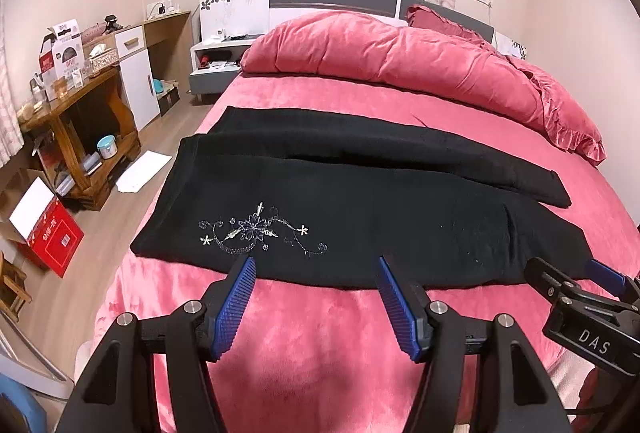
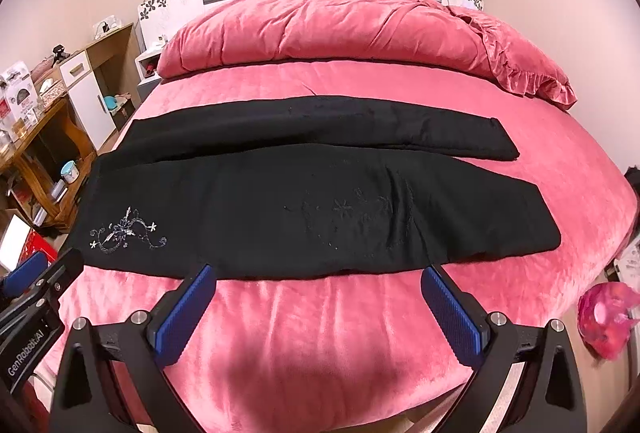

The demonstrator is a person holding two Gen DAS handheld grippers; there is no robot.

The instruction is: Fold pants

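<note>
I hold my left tongs (image 1: 316, 265) and my right tongs (image 2: 320, 273) side by side above the near edge of the bed (image 1: 320, 353), both tilted down. Each pair stands wide apart with nothing between the blue pads (image 1: 236, 309).

The black pants (image 1: 360, 217) lie flat across the pink sheet just beyond my tips, waist to the left of my tongs, leg ends to the right. One leg lies nearest me and bears the white flower embroidery (image 1: 256, 229); the other lies beyond it, against its far side.

As I judge it, the first fold is not yet made, and the step in hand is to take the near edge. To do it well I should pinch only the near leg's edge at two spread points, one toward the embroidery and one toward the cuff, catch the full thickness of cloth but none of the plush sheet, then lift both sides evenly and carry the leg over the far one so the edges line up without a skew.

Counted: one pair of pants with two legs, one bright embroidery, two pairs of tongs, one rolled pink quilt (image 2: 320, 29) beyond the pants.
</note>
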